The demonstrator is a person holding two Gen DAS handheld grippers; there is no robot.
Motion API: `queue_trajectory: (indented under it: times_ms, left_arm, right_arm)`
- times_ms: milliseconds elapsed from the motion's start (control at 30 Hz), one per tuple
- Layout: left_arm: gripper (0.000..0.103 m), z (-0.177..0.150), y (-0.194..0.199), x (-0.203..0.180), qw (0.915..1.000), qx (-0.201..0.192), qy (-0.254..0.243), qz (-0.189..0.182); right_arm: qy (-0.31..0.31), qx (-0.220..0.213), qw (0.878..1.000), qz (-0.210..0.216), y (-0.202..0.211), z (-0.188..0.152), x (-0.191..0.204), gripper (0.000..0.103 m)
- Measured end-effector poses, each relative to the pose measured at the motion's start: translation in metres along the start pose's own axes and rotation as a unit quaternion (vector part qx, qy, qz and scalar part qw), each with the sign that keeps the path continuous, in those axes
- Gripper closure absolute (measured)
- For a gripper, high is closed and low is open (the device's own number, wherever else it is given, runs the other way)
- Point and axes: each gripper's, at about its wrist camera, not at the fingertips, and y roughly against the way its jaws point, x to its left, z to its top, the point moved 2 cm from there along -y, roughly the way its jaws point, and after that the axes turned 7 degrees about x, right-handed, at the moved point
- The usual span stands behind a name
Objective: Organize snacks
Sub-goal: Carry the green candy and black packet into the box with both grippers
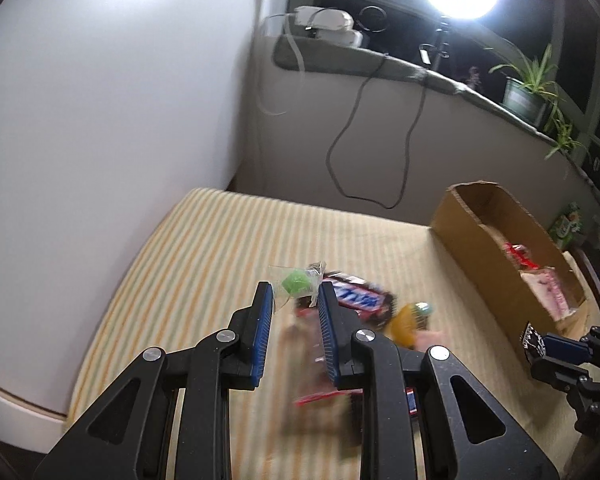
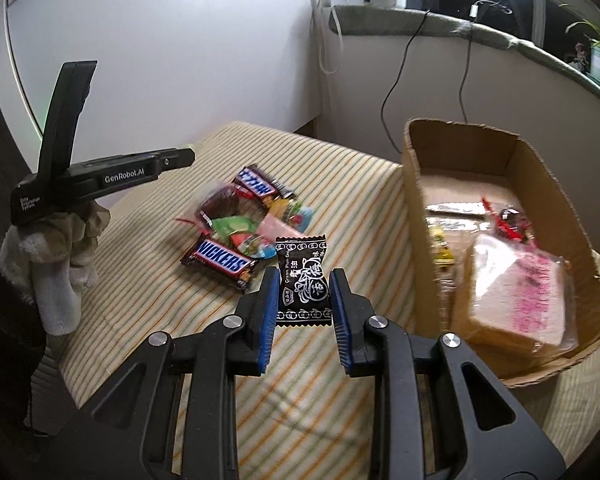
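Left wrist view: the left gripper (image 1: 294,294) pinches a clear-wrapped green candy (image 1: 296,282) between its pads, lifted above the striped cloth (image 1: 188,248). A Snickers (image 1: 360,300) lies just past it at 1 o'clock, an orange sweet (image 1: 406,322) at 3. The box (image 1: 460,224) sits at 2 o'clock with packets inside.

Right wrist view: the right gripper (image 2: 304,298) clamps a black plum candy (image 2: 302,280) upright – off the cloth. The pile (image 2: 244,224) lies at 11 o'clock; the box (image 2: 416,184) at 2 already holds a pink packet (image 2: 516,292) and a red one (image 2: 510,222).

Judged partway done – several snacks boxed, two in hand, a handful left on the cloth.
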Motion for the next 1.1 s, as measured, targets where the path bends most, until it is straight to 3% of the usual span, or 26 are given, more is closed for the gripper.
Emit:
queue_trajectory:
  times_ms: [500, 1100]
  left_arm:
    - [0.081, 0.03, -0.014, -0.094, 0.997, -0.007, -0.058, -0.049]
    - [0.081, 0.049, -0.042, -0.188, 0.9885, 0.008, -0.128, -0.079]
  right_arm:
    - [-0.034, -0.03, 0.999, -0.023, 0.031, 0.002, -0.057, 0.077]
    - [-0.074, -0.04, 0.995, -0.053, 0.039, -0.002, -0.129, 0.077]
